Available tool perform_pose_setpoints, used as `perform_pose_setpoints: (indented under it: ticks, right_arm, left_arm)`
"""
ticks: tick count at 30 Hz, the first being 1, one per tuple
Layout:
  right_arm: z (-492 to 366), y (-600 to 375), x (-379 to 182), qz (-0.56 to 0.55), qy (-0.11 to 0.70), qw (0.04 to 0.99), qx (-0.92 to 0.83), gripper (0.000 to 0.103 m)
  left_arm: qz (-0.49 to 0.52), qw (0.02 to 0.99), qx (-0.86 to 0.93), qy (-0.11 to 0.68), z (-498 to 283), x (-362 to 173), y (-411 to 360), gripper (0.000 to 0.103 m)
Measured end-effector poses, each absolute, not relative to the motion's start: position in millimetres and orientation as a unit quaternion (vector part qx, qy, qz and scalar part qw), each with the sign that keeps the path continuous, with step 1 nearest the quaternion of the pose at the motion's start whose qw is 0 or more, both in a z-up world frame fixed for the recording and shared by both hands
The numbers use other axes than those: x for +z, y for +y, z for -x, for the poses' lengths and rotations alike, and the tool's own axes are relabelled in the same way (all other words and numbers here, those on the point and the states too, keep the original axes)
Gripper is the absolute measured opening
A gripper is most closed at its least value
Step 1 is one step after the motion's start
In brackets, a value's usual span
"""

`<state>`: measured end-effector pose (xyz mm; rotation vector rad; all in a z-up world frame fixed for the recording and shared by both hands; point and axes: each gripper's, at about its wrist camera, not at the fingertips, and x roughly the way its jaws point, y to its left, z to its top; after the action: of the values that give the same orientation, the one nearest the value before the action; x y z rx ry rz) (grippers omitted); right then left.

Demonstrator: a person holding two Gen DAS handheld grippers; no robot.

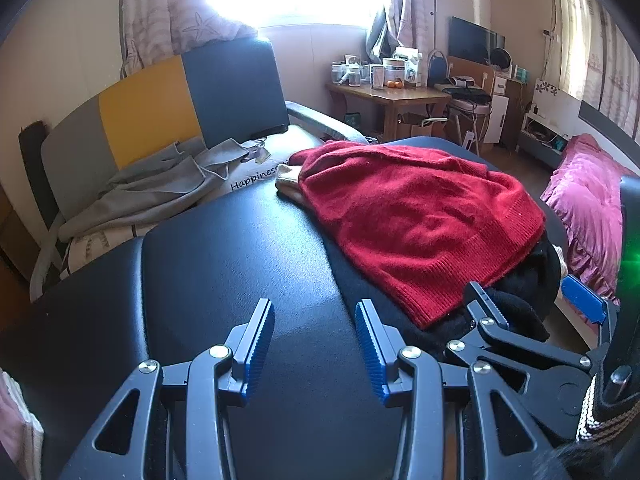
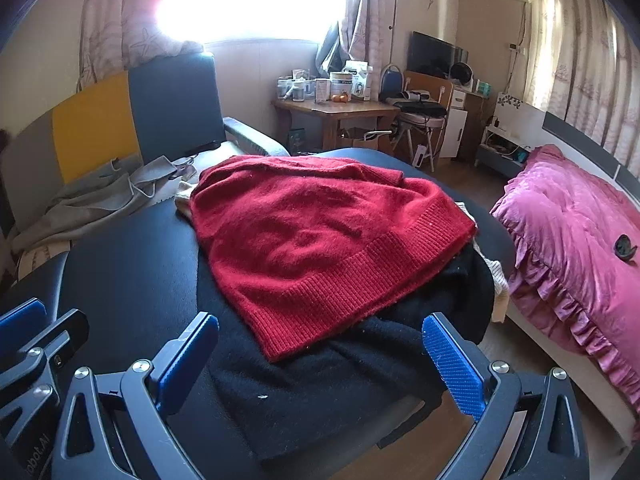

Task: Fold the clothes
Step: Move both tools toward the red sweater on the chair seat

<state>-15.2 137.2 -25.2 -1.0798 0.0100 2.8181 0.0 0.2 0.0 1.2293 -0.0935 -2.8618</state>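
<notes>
Red sweater (image 2: 320,248) half-hides black garment (image 2: 320,392); left tongs (image 1: 315,344) and right tongs (image 2: 320,360) spread, empty.

Two grippers are showing: left (image 1: 315,344) and right (image 2: 320,364). One red sweater (image 2: 320,240) is lying centre frame over one black garment (image 2: 320,392) (a pale one peeking beneath), one grey cloth (image 2: 88,200) at left.

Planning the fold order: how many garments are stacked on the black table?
3 visible: red sweater on top, black garment beneath it, cream piece peeking out at the far edge. More may be hidden underneath.
</notes>
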Motion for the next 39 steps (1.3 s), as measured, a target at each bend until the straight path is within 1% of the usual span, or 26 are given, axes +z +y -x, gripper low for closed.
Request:
perform_pose_setpoints:
  ticks: [6, 9, 10, 11, 12, 13, 14, 15, 16, 17, 18, 19, 20, 21, 22, 24, 26, 27, 28, 29, 30, 32, 33, 34, 36, 39]
  right_arm:
    - [16.0, 136.3, -27.8, 0.359, 0.006, 0.058, 0.932, 0.103]
    - [13.7, 136.3, -33.9, 0.36, 0.007, 0.051, 0.931, 0.103]
    - [15.5, 136.7, -39.1, 0.365, 0.008, 0.04, 0.93, 0.103]
    - [18.2, 138.4, -44.5, 0.373, 0.014, 0.027, 0.927, 0.103]
    - [19.2, 140.2, -50.3, 0.386, 0.025, 0.009, 0.922, 0.103]
    - [20.2, 142.2, -56.5, 0.399, 0.036, -0.007, 0.916, 0.103]
    - [20.6, 145.2, -64.8, 0.41, 0.048, -0.019, 0.911, 0.1]
    - [20.9, 148.2, -72.6, 0.42, 0.059, -0.03, 0.905, 0.096]
    - [20.4, 151.5, -78.0, 0.423, 0.071, -0.041, 0.902, 0.084]
    - [19.8, 155.0, -83.0, 0.426, 0.082, -0.051, 0.899, 0.079]
    - [19.2, 159.5, -86.6, 0.427, 0.096, -0.058, 0.897, 0.079]
    - [18.9, 163.7, -89.6, 0.427, 0.108, -0.064, 0.895, 0.079]
    - [19.8, 166.1, -90.2, 0.421, 0.112, -0.067, 0.897, 0.079]
    - [21.5, 168.2, -90.4, 0.416, 0.114, -0.07, 0.899, 0.079]
    - [26.8, 168.7, -89.3, 0.412, 0.111, -0.078, 0.901, 0.079]
    - [39.0, 168.5, -84.4, 0.403, 0.108, -0.094, 0.904, 0.082]
    - [55.0, 165.2, -77.8, 0.387, 0.098, -0.112, 0.91, 0.1]
    - [64.6, 162.6, -74.4, 0.377, 0.089, -0.121, 0.914, 0.103]
    - [75.6, 158.8, -72.0, 0.371, 0.075, -0.125, 0.917, 0.103]
    - [86.8, 155.0, -72.1, 0.372, 0.059, -0.124, 0.918, 0.103]
    - [100.3, 147.7, -74.1, 0.377, 0.043, -0.119, 0.917, 0.103]
    - [123.6, 136.2, -83.6, 0.395, 0.023, -0.12, 0.911, 0.103]
    - [133.2, 130.6, -89.9, 0.406, 0.007, -0.115, 0.907, 0.103]
    - [139.7, 128.7, -96.7, 0.415, -0.007, -0.106, 0.904, 0.103]
    - [152.6, 125.5, -111.0, 0.433, -0.036, -0.085, 0.897, 0.103]
    - [169.1, 133.8, -145.3, 0.5, -0.049, -0.05, 0.863, 0.103]
  left_arm:
    - [-0.398, 0.01, -0.917, -0.029, -1.6, -3.5, 6.7, 0.043]
    - [-0.409, -0.001, -0.912, -0.036, -0.6, -16.0, 8.5, 0.043]
    - [-0.423, -0.018, -0.905, -0.031, -0.2, -23.6, 4.0, 0.044]
    - [-0.444, -0.041, -0.895, -0.012, 2.8, -35.3, -3.3, 0.049]
    - [-0.463, -0.065, -0.884, 0.009, 5.5, -47.7, -11.2, 0.049]
    - [-0.483, -0.087, -0.87, 0.052, 5.8, -64.3, -23.5, 0.049]
    - [-0.502, -0.11, -0.853, 0.094, 6.2, -80.9, -35.7, 0.049]
    - [-0.518, -0.128, -0.835, 0.134, 6.4, -97.8, -48.1, 0.049]
    - [-0.533, -0.124, -0.82, 0.168, 5.1, -116.2, -61.4, 0.049]
    - [-0.546, -0.118, -0.806, 0.196, 3.4, -133.7, -74.1, 0.047]
    - [-0.552, -0.103, -0.806, 0.191, -0.2, -144.7, -82.7, 0.047]
    - [-0.555, -0.091, -0.806, 0.187, -4.0, -154.6, -90.9, 0.044]
    - [-0.544, -0.098, -0.811, 0.194, -9.4, -156.2, -96.0, 0.042]
    - [-0.533, -0.102, -0.816, 0.201, -15.7, -156.2, -101.5, 0.043]
    - [-0.531, -0.095, -0.819, 0.194, -18.8, -154.9, -103.9, 0.043]
    - [-0.529, -0.094, -0.826, 0.171, -23.9, -154.2, -101.1, 0.044]
    - [-0.525, -0.103, -0.829, 0.161, -30.1, -154.7, -96.2, 0.052]
    - [-0.522, -0.103, -0.832, 0.159, -33.9, -154.3, -94.4, 0.052]
    - [-0.519, -0.105, -0.834, 0.156, -37.2, -153.7, -92.4, 0.055]
    - [-0.518, -0.109, -0.835, 0.151, -37.6, -151.5, -88.9, 0.062]
    - [-0.515, -0.116, -0.837, 0.145, -39.9, -152.3, -82.8, 0.065]
    - [-0.513, -0.125, -0.838, 0.136, -45.2, -152.6, -75.0, 0.075]
    - [-0.514, -0.128, -0.837, 0.138, -41.5, -150.5, -80.3, 0.077]
    - [-0.513, -0.134, -0.836, 0.14, -39.7, -149.5, -81.7, 0.082]
    - [-0.513, -0.135, -0.836, 0.14, -26.6, -146.8, -87.5, 0.085]
    - [-0.516, -0.131, -0.839, 0.115, -21.7, -147.4, -79.9, 0.086]
